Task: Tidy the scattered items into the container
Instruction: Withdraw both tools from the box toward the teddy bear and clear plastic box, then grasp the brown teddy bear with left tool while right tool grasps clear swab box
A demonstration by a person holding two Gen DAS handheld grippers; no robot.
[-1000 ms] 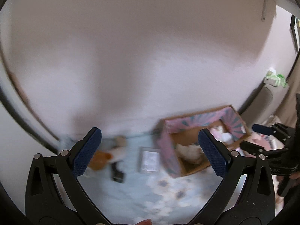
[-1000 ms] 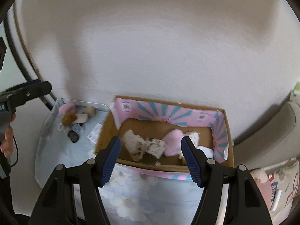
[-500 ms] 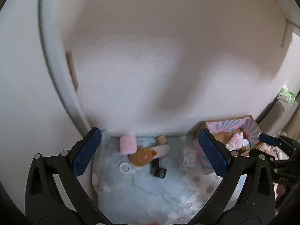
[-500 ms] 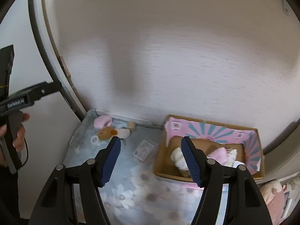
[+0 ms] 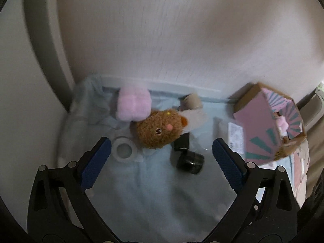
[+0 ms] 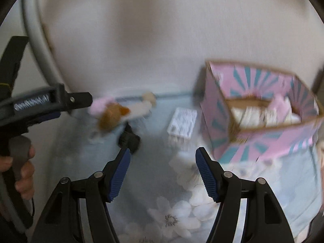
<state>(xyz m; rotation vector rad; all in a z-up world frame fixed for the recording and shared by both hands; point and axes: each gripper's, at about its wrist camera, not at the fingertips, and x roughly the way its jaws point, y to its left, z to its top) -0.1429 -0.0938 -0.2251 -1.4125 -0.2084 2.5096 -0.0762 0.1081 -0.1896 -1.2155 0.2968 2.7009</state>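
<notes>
Left tongs (image 5: 161, 155): I see them spread wide, closing, nothing between | right tongs (image 6: 162, 172): spread, empty | brown plush (image 5: 160, 128): on blue cloth (image 5: 162, 192), beside pink plush (image 5: 133, 106) | box (image 6: 261, 109): right, well apart

brown plush bear (image 5: 159, 128) | lying on cloth (face up) | pink box (image 5: 269, 129) | right
</notes>
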